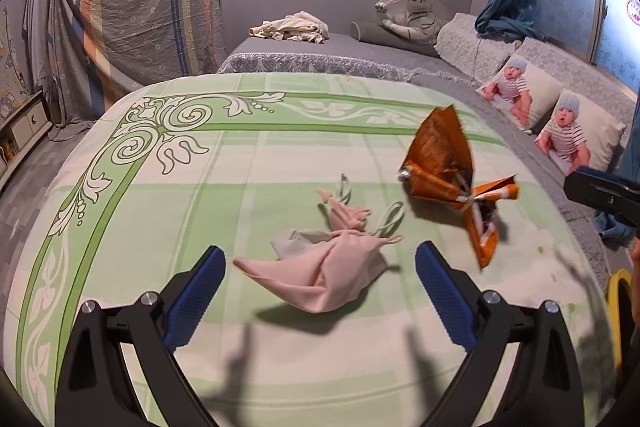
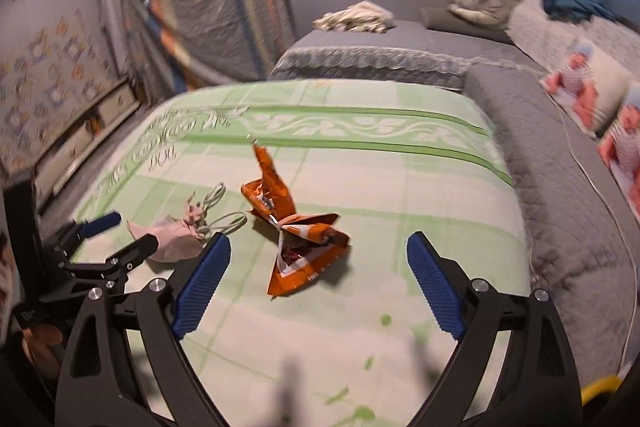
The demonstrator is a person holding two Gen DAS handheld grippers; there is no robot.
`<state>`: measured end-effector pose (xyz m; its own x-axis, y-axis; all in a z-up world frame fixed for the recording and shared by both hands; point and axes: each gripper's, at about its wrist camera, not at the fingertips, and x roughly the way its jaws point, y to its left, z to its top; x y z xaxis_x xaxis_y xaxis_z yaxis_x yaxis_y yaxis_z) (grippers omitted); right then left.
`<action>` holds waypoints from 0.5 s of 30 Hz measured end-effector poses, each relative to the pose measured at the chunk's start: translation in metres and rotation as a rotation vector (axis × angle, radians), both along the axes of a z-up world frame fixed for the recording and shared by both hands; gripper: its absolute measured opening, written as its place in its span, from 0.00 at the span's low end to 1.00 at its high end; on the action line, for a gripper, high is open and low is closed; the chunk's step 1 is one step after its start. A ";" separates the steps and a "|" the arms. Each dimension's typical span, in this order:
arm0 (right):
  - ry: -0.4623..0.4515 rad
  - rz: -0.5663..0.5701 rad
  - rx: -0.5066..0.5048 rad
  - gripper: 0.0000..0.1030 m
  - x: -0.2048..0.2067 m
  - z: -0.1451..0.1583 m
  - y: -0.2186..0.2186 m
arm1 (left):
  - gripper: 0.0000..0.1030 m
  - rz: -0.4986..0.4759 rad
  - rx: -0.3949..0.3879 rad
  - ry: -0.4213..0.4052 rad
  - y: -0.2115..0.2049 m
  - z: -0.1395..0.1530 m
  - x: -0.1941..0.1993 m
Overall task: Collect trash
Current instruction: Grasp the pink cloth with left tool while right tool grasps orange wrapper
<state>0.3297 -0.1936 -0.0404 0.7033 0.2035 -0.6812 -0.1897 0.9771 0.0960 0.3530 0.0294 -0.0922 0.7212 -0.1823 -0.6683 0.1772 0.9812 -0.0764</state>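
A crumpled pink face mask [image 1: 320, 275] with white ear loops lies on the green-patterned bedspread [image 1: 224, 163]. My left gripper [image 1: 320, 263] is open, and its blue pads [image 1: 196, 295] stand on either side of the mask without touching it. To the right lies a twisted orange snack wrapper [image 1: 452, 175]. In the right wrist view the orange wrapper [image 2: 296, 235] sits ahead, between the spread blue pads [image 2: 204, 283] of my open right gripper [image 2: 320, 255], apart from both. The pink mask [image 2: 176, 239] and the left gripper [image 2: 120, 235] show at the left.
A grey quilted bed [image 1: 520, 115] borders the spread on the right, with two baby-print pillows [image 1: 576, 135]. A striped sheet [image 1: 136, 11] hangs at the back left. A low cabinet [image 2: 80, 139] runs along the left wall. Something yellow [image 2: 600, 387] shows at the lower right.
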 end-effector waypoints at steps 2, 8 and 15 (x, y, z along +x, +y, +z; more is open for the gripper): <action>-0.012 0.031 -0.041 0.83 0.010 -0.005 0.010 | 0.90 0.015 0.025 0.004 0.002 -0.005 0.004; -0.015 0.083 -0.096 0.83 0.040 -0.018 0.030 | 0.90 0.042 0.044 0.023 0.005 -0.008 0.019; 0.015 0.101 -0.121 0.82 0.063 -0.032 0.038 | 0.89 -0.024 0.103 0.024 -0.014 -0.013 0.023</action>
<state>0.3925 -0.1554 -0.0725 0.6729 0.1889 -0.7152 -0.2875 0.9576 -0.0176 0.3756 0.0154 -0.1052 0.7011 -0.1293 -0.7012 0.2005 0.9795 0.0199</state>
